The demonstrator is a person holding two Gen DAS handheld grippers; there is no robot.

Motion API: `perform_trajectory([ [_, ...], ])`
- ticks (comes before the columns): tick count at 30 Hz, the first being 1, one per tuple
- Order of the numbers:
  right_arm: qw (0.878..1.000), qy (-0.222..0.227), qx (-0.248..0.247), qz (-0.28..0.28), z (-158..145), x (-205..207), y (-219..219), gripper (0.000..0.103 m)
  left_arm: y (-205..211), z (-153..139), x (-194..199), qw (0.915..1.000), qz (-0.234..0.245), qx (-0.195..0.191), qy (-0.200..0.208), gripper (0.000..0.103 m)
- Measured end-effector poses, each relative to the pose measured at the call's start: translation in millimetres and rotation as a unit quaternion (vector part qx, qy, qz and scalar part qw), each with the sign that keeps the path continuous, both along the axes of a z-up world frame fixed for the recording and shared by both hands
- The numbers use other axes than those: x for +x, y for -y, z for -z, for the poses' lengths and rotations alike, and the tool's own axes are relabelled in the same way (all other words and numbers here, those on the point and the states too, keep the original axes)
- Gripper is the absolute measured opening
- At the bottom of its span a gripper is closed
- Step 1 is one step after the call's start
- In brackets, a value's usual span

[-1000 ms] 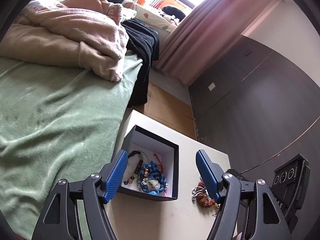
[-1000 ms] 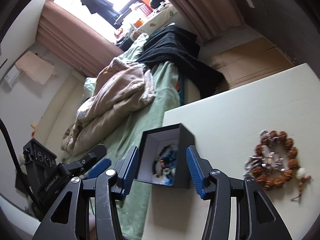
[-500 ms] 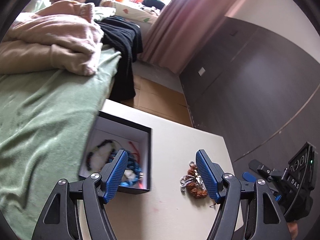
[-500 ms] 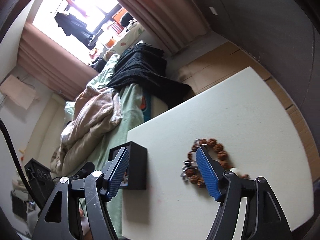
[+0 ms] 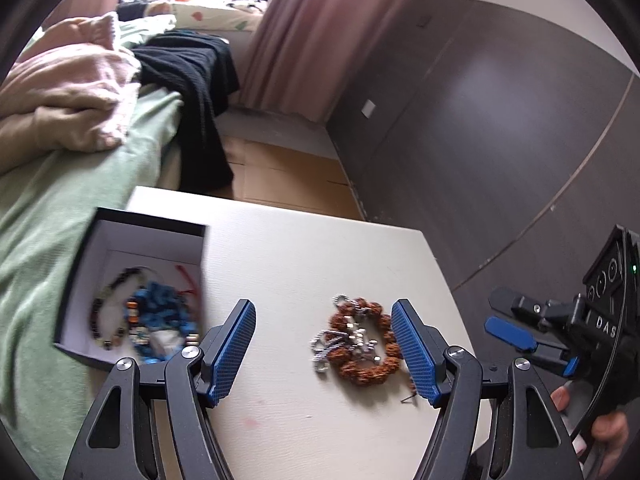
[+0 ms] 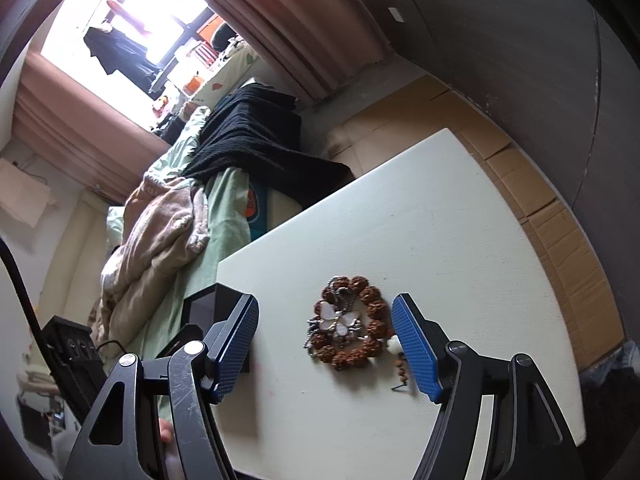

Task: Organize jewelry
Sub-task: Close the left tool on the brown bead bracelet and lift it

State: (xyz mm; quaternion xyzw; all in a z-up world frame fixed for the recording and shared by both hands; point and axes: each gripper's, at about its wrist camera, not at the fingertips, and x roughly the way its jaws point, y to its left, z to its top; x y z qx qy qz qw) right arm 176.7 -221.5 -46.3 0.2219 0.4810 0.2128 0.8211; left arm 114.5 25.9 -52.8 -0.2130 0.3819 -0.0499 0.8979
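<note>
Your left gripper [image 5: 323, 354] hangs over the white table [image 5: 304, 248] with its blue pads spread wide and nothing between them; the brown bead bracelet [image 5: 360, 344] lies flat on the tabletop in the gap, nearer the right pad, and touches neither. A small silver chain [image 5: 326, 346] is tangled over the bracelet's left side. To the left sits the open black box [image 5: 132, 280], white inside, at the table's edge next to the green bedsheet [image 5: 52, 200]; it holds a dark bead bracelet [image 5: 110, 308] and a heap of blue beads [image 5: 162, 310], though blur hides the finer detail there. Your right gripper [image 6: 325, 351] is also spread wide and holds nothing, framing the same bracelet [image 6: 352, 324] from the other side. From this view you can see a white butterfly-shaped charm [image 6: 338, 316] resting in the middle of the bead ring, and a white bead [image 6: 393, 345] on the bracelet's tail just beside the right pad. The box [image 6: 214, 304] stands partly hidden behind the left pad.
</note>
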Motion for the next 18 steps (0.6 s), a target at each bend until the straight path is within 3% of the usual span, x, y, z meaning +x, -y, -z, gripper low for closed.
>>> perform_trajectory([
  [3, 1.0, -0.008, 0.003, 0.008, 2.0, 4.2, 8.7, 0.07, 15.2, 5.8, 9.6, 0.9997, 0.024, 0.004, -0.007, 0.063],
  [6, 1.0, -0.018, -0.007, 0.011, 6.1, 8.7, 13.5, 0.07, 29.5, 15.8, 19.8, 0.9985, 0.048, -0.001, -0.026, 0.048],
  [10, 0.999, -0.035, -0.009, 0.013, 13.8, 16.0, 21.3, 0.07, 41.1, 30.4, 31.0, 0.9963, 0.066, -0.018, -0.052, 0.045],
  [18, 0.998, -0.052, -0.007, 0.026, 21.2, 25.5, 35.7, 0.07, 55.1, 49.3, 48.3, 0.9936, 0.077, -0.013, -0.082, 0.038],
])
